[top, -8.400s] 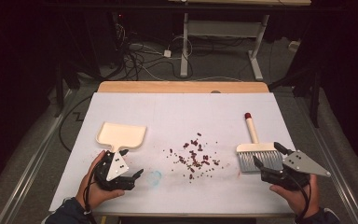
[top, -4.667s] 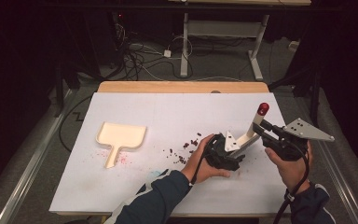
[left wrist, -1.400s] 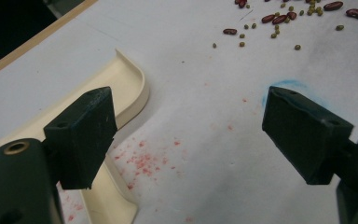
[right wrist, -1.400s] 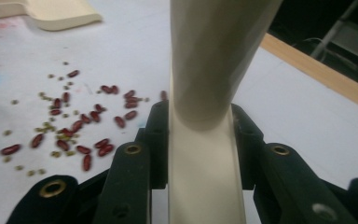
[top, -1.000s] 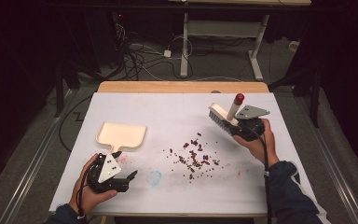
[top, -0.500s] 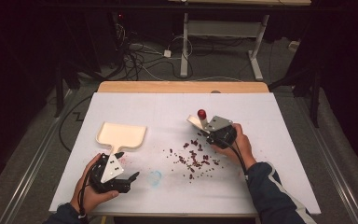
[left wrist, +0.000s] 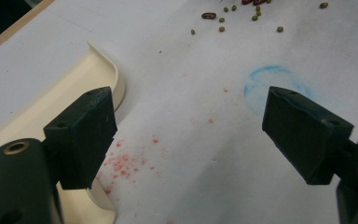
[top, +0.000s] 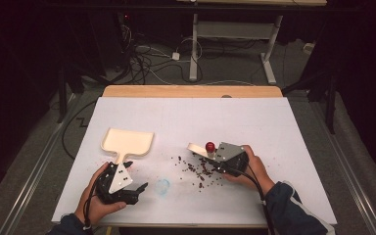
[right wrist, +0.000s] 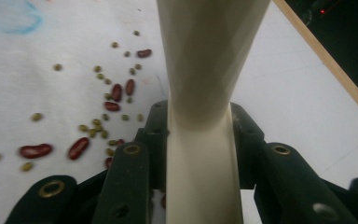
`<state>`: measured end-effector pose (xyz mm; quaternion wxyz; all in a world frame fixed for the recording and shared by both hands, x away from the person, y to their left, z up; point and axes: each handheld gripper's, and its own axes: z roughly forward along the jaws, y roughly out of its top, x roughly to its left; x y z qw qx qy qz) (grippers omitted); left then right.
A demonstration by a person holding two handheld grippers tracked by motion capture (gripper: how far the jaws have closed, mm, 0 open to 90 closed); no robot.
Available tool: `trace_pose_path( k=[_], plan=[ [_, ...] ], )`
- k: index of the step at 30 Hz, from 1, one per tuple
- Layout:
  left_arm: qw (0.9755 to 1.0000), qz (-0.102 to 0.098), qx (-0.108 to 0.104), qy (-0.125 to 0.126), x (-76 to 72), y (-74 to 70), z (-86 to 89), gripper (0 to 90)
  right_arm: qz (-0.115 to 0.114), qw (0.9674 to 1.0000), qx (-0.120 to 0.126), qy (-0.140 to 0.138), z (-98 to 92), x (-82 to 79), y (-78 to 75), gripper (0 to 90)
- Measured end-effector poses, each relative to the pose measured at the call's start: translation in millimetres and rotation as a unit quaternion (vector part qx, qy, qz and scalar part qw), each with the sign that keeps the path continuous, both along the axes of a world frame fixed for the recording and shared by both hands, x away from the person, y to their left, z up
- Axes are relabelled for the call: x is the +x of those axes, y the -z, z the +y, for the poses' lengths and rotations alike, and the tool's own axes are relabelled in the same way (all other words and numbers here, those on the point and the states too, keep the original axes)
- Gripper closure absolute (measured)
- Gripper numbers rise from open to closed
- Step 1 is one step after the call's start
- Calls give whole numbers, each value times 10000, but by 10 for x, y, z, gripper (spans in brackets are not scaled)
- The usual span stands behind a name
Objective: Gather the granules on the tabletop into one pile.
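Observation:
A cream dustpan (top: 127,142) lies flat on the white table sheet at the left, its handle pointing toward me. My left gripper (top: 136,177) rests just beside that handle, jaws open and bare; its own view has the left gripper (left wrist: 191,126) spread wide with the dustpan (left wrist: 51,102) at its left jaw. Red and green beans (top: 200,171) lie scattered mid-table. My right gripper (top: 225,161) is shut on the cream brush (top: 197,148), which has a red end cap, low over the beans. In the right gripper view the brush handle (right wrist: 205,70) stands clamped in my right gripper (right wrist: 200,135), with beans (right wrist: 116,93) to its left.
A blue smudge (top: 162,186) marks the sheet between the two hands, and it is also in front of the left jaws as a blue ring (left wrist: 272,81). Pink specks dot the sheet near the dustpan. The wooden table edge (top: 191,91) runs along the far side.
My right hand has carried the brush from the far right of the table leftward and down to the bean pile. The left hand has stayed put.

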<state>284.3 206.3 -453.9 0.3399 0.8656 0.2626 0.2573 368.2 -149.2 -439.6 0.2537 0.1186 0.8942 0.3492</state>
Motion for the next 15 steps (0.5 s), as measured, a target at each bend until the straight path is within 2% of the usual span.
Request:
trace_pose_path(
  k=[5, 9, 12, 13, 15],
  plan=[
    [10000, -1, 10, 4, -3, -1, 3, 169, -113, 9999, 90, 57, -48, -61, -101, 669],
    [10000, 4, 3, 8, 1, 0, 5, 169, -211, 9987, 404, 239, -117, -54, -248, 669],
    [10000, 6, -2, 2, 2, -1, 9, 169, -193, 9973, 663, 242, -157, -101, -377, 669],
    [10000, 3, -7, -1, 2, -3, 11, 169, -91, 9962, 847, 179, -159, -156, -454, 669],
    [10000, -10, -13, -15, 1, -7, 17, 169, 108, 9945, 1035, 71, -136, -225, -514, 669]
  ],
)
